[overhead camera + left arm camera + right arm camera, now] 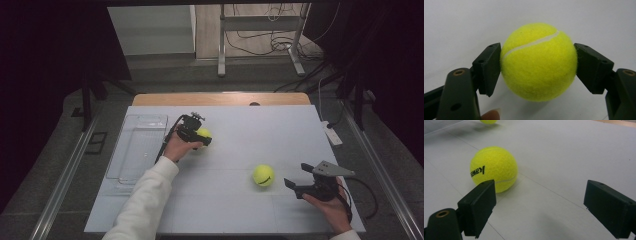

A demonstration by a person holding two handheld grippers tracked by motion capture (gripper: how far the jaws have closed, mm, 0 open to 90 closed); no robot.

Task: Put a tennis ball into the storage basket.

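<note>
Left gripper (199,137), at centre-left of the high view, with its fingers (489,67) closed against both sides of a ball (539,61) on the white surface (240,145). Right gripper (300,186), at lower right, fingers (477,206) spread wide and empty. A second ball (263,175) lies just left of it.
</note>
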